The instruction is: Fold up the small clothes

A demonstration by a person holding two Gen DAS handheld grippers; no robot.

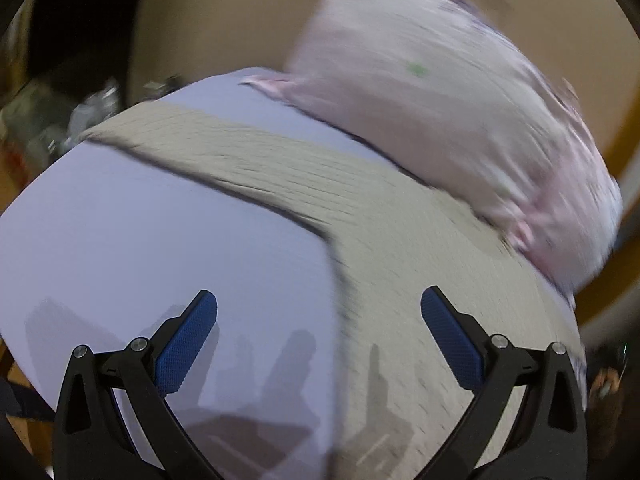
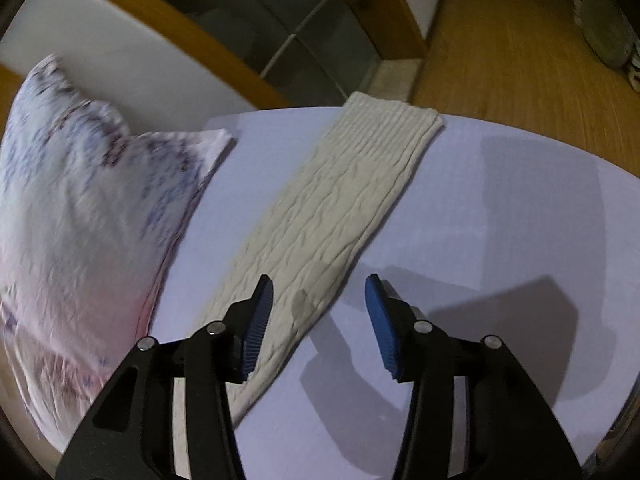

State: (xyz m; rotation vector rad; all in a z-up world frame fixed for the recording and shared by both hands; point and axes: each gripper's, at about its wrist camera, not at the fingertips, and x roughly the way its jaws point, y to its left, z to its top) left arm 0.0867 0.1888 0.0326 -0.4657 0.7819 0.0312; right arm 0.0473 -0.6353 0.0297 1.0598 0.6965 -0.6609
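Hovering wide apart, both hand-held grippers grip nothing.
Left hand-held gripper and right hand-held gripper hang over the beige knit garment, lying flat on the lavender counter beside a floral pillow.

Beige knit, lilac surface, pink floral pillow, black-and-blue grippers

The long ribbed knit garment is a pale beige with a cable pattern running along its length, and it reads as the same greyish beige in the left wrist view. The smooth flat surface beneath is a plain pale lilac. The soft pillow is white fading to pink, scattered with purple-blue floral marks; in the left wrist view it looks pinkish white with one small green spot. Both grippers, left and right, have black frames, silver screws and textured blue pads. The floor is orange-brown wood grain.
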